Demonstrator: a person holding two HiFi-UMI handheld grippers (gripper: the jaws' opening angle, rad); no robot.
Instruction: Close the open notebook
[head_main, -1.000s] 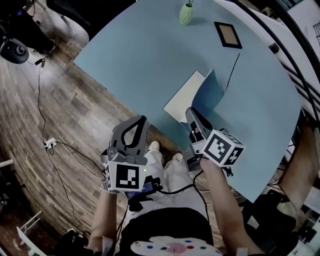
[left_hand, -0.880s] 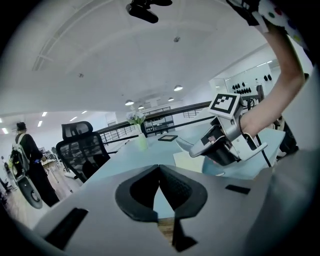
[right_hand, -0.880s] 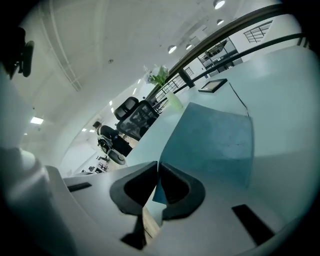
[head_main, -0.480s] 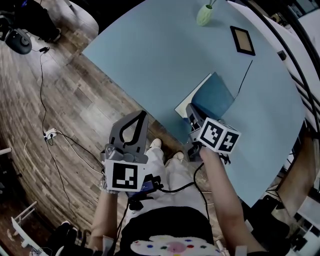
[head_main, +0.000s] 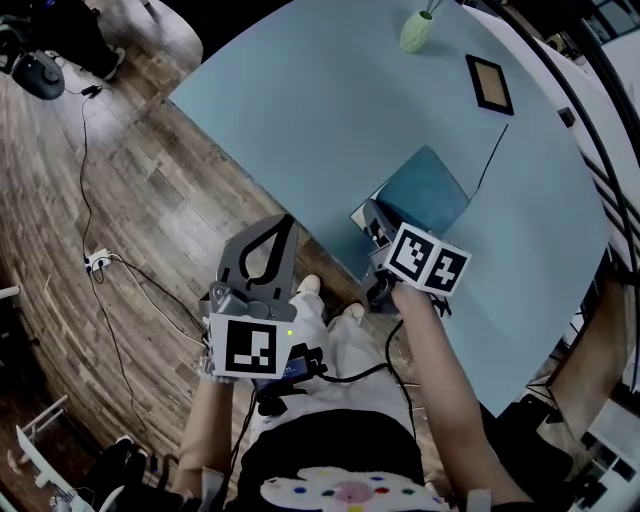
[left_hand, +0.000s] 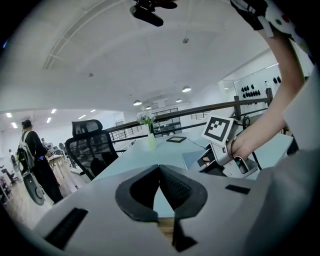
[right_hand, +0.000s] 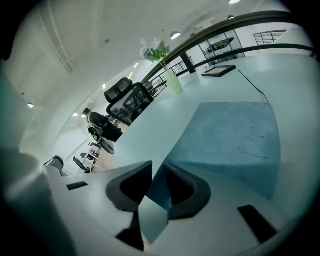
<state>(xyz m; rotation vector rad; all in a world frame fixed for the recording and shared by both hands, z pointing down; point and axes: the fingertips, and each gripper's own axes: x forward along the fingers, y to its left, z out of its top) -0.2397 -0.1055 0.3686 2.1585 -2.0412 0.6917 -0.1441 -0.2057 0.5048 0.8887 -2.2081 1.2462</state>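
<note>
Blue notebook (head_main: 425, 190) is lying apparently closed near the tabletop's (head_main: 300, 100) front edge as your right tool (head_main: 372, 228) is opening, cover corner still between its jaws. Your left tool (head_main: 281, 232), clenched empty, is hovering clear. Only withdrawing seems left.

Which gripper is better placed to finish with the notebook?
Right. The right gripper sits at the notebook's near corner, jaws opening with the cover's edge between them, and the cover looks about flat on the table. The left gripper is shut, empty and held off the table's edge.
</note>
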